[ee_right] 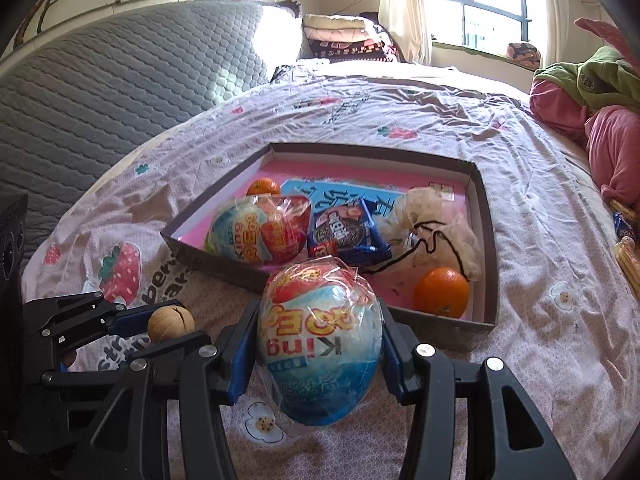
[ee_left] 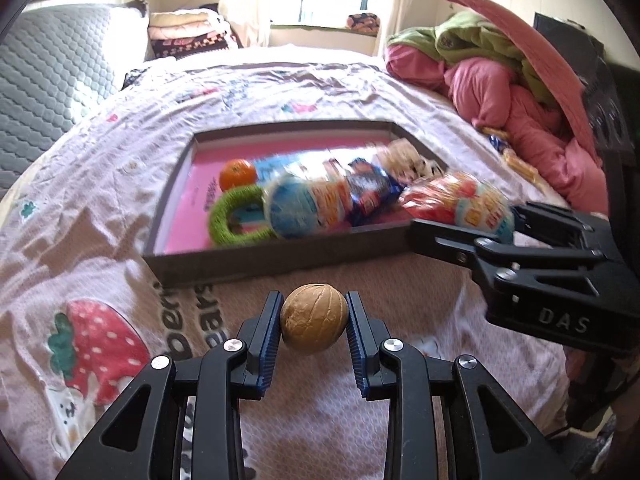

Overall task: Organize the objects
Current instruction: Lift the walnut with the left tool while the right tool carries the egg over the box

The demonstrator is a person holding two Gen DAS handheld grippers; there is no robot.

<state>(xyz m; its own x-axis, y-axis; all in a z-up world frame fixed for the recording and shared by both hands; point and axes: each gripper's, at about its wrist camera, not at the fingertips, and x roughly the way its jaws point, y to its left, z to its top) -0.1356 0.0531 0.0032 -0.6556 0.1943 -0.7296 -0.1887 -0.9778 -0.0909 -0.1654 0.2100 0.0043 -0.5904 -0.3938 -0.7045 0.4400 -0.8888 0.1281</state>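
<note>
A round tan walnut [ee_left: 313,319] is gripped by the left claw [ee_left: 313,320], a cellophane-wrapped toy egg [ee_right: 319,354] by the right claw [ee_right: 319,356]; both likely await release into the shallow grey cardboard tray [ee_right: 486,216].

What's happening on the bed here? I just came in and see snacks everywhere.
A person with two handheld grippers is sorting things into a shallow box on the bed. The left gripper holds a walnut; the right gripper holds a wrapped toy egg, both short of the box.
</note>
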